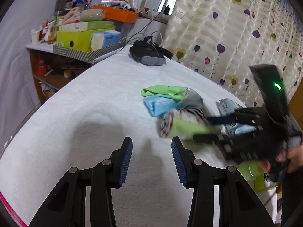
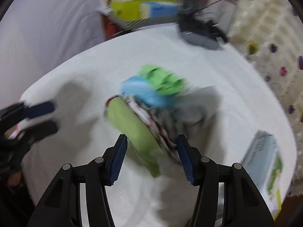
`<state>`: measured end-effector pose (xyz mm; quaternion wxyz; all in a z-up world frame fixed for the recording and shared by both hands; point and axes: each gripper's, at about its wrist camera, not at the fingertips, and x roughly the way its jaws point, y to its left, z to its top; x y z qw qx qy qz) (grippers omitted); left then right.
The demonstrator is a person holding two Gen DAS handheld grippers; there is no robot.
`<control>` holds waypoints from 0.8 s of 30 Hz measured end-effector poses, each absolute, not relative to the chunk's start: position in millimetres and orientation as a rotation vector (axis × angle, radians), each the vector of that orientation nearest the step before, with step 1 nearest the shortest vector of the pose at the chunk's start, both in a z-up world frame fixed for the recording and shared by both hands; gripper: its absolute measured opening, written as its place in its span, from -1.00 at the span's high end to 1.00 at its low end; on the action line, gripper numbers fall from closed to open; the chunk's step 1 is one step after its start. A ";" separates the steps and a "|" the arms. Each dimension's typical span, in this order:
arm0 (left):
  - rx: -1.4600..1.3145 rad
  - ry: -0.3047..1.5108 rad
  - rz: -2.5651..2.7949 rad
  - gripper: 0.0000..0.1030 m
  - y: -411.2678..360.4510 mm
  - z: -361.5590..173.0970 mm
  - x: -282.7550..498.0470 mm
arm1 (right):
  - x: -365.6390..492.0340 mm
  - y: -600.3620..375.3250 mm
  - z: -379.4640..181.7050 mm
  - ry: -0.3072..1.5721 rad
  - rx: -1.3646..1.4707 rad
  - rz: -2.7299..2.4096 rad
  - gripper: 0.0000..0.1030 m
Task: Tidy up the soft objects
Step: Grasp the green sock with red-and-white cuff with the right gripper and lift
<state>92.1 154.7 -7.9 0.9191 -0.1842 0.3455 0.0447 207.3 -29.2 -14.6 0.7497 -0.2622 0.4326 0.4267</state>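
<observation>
jaws of the left gripper (image 1: 151,147) stood apart over bare white bed (image 1: 85,113), lower centre. right gripper (image 2: 150,151), jaws apart, straddled the lime cloth roll (image 2: 132,126) mid-frame; judged best to close squarely on its middle before lifting.

The left black two-finger gripper with blue ribbed pads (image 1: 151,158) is wide open; the right black gripper (image 2: 151,156) is also open.

I count two tools, left (image 1: 151,158) and right (image 2: 150,158), five soft cloths in one pile (image 1: 171,106), one headset (image 1: 147,54), and one packet (image 2: 265,162).
</observation>
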 end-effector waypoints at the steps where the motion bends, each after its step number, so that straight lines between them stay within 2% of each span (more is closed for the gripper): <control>1: -0.382 0.711 0.093 0.19 156.5 -9.0 92.4 | 200.2 -29.5 -15.2 0.944 -0.591 0.963 -0.07; 6: -0.390 0.717 0.095 0.19 157.7 -11.3 93.4 | 182.2 -30.4 -14.0 0.874 -0.642 1.006 -0.07; 17: -0.386 0.704 0.115 0.19 161.0 -8.5 90.5 | 175.9 -16.3 -35.5 0.951 -0.704 1.025 -0.07; 19: -0.385 0.703 0.114 0.19 159.4 -7.0 89.2 | 176.4 -17.6 -34.2 0.956 -0.688 1.006 0.09; 21: -0.382 0.699 0.112 0.19 157.2 -5.0 87.9 | 171.8 -18.3 -32.3 0.940 -0.695 0.977 0.40; 24: -0.373 0.697 0.105 0.19 151.5 -2.0 87.0 | 171.1 -26.0 -19.2 0.909 -0.639 0.957 0.58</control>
